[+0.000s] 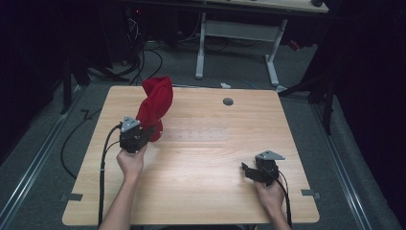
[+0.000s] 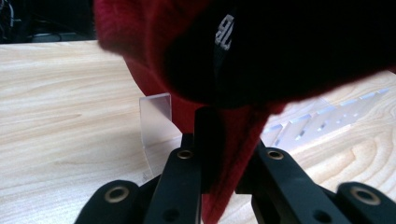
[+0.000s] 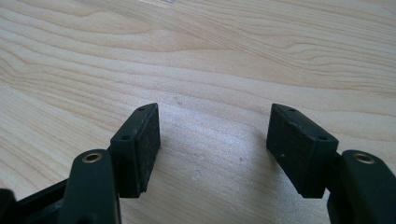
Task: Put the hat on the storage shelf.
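A red knitted cloth (image 1: 155,103) stands lifted in a twisted column over the left part of the wooden table (image 1: 206,191). My left gripper (image 1: 149,132) is shut on its lower edge. In the left gripper view the red fabric (image 2: 140,37) is pinched between the jaws of that gripper (image 2: 224,156), and its dark inside with a white label hangs close above. My right gripper (image 1: 246,170) rests low near the table's right front. Its jaws stand open over bare wood, with nothing between the pads (image 3: 212,140).
A clear plastic slotted strip (image 1: 198,135) lies across the table's middle, and its upright end (image 2: 156,121) is just beyond the cloth. A grey round cap (image 1: 228,101) sits near the far edge. A white-legged desk (image 1: 239,28) and floor cables lie behind.
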Demonstrator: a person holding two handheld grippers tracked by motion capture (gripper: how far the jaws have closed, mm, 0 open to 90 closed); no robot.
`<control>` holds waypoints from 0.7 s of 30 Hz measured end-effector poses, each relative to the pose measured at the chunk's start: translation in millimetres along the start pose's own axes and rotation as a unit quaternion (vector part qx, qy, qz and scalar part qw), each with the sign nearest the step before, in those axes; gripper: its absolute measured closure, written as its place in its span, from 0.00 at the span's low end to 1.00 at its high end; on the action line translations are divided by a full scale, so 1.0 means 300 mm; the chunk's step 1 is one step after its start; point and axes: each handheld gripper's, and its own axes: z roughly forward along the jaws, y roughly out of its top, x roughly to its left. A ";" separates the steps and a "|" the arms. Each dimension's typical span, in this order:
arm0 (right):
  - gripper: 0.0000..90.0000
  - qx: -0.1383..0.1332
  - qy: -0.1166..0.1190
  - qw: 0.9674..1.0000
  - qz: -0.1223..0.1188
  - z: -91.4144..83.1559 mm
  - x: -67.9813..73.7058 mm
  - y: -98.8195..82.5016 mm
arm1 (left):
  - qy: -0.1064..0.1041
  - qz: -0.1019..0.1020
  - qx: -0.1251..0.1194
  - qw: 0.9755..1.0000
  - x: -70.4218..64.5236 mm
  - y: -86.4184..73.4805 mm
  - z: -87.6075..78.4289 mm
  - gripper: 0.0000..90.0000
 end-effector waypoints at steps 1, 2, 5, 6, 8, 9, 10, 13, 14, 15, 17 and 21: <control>0.39 0.000 0.000 1.000 0.000 0.000 0.000 0.000 | 0.000 -0.002 0.002 1.000 0.001 0.001 -0.003 0.90; 0.39 0.000 0.000 1.000 0.000 0.000 0.000 0.000 | 0.001 -0.003 0.003 1.000 0.003 0.001 -0.004 0.90; 0.39 0.000 0.000 1.000 0.000 0.000 0.000 0.000 | 0.005 -0.007 0.008 1.000 0.011 0.002 -0.014 0.86; 0.39 0.000 0.000 1.000 0.000 0.000 0.000 0.000 | 0.005 -0.007 0.010 1.000 0.013 0.001 -0.018 0.83; 0.39 0.000 0.000 1.000 0.000 0.000 0.001 0.000 | 0.009 -0.007 0.015 1.000 0.017 -0.003 -0.026 0.77; 0.39 0.000 0.000 1.000 0.000 0.000 0.000 0.000 | 0.011 -0.006 0.016 1.000 0.018 -0.003 -0.030 0.72; 0.39 0.000 0.000 1.000 -0.001 0.000 0.000 0.000 | 0.012 -0.005 0.019 1.000 0.017 -0.004 -0.033 0.69; 0.39 0.000 0.000 1.000 0.000 0.000 0.001 0.000 | 0.020 0.011 0.022 0.999 0.008 -0.008 -0.041 0.58; 0.39 0.000 0.000 1.000 0.000 0.000 0.001 0.000 | 0.020 0.011 0.021 1.000 0.005 -0.006 -0.044 0.55; 0.39 0.000 0.000 1.000 -0.001 0.000 0.001 0.000 | 0.019 0.008 0.021 1.000 0.003 -0.004 -0.047 0.52; 0.39 0.000 0.000 1.000 -0.001 0.000 0.001 0.000 | 0.018 0.005 0.020 1.000 -0.003 -0.006 -0.055 0.48; 0.39 0.000 0.001 1.000 -0.001 0.000 0.001 0.000 | 0.021 0.003 0.023 1.000 0.000 -0.018 -0.075 0.44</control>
